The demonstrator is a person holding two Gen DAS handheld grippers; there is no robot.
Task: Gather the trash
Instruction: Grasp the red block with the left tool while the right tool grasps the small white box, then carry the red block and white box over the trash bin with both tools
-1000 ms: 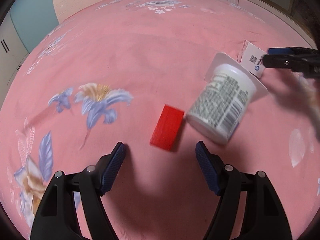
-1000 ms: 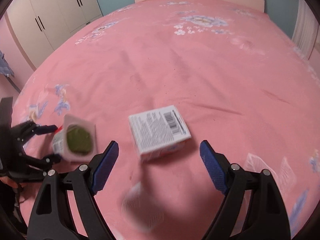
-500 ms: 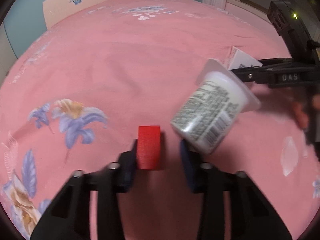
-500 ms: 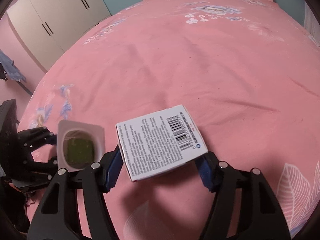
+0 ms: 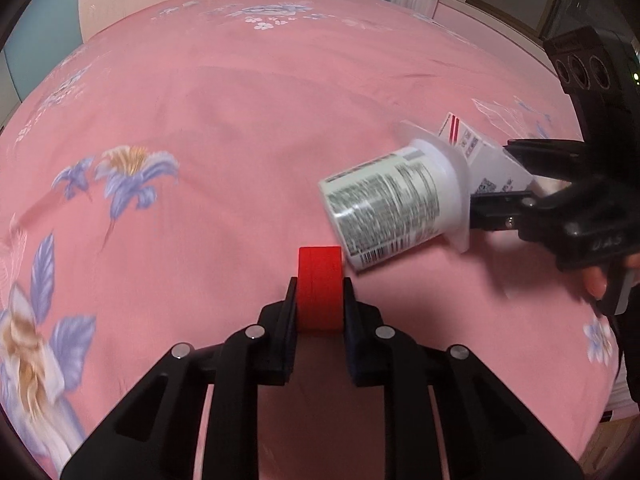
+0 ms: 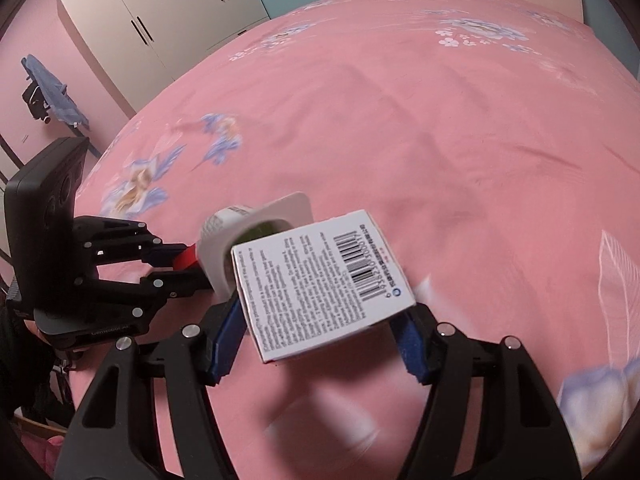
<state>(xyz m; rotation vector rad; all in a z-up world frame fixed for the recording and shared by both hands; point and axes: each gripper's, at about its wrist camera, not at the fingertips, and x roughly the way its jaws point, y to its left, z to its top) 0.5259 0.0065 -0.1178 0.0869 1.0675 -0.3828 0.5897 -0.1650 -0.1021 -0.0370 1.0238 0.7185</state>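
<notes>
I work over the pink floral bedspread (image 5: pixel 240 128). My right gripper (image 6: pixel 320 340) pinches the white printed cardboard box (image 6: pixel 320 280) across its sides, off the bed. The white labelled plastic cup (image 5: pixel 396 200) lies tipped beside it, green inside. My left gripper (image 5: pixel 320 300) squeezes the small red block (image 5: pixel 320 284), ready for carrying away.

One red block (image 5: pixel 320 288), one yogurt cup (image 5: pixel 394 206), one carton (image 6: pixel 324 284), two claws
</notes>
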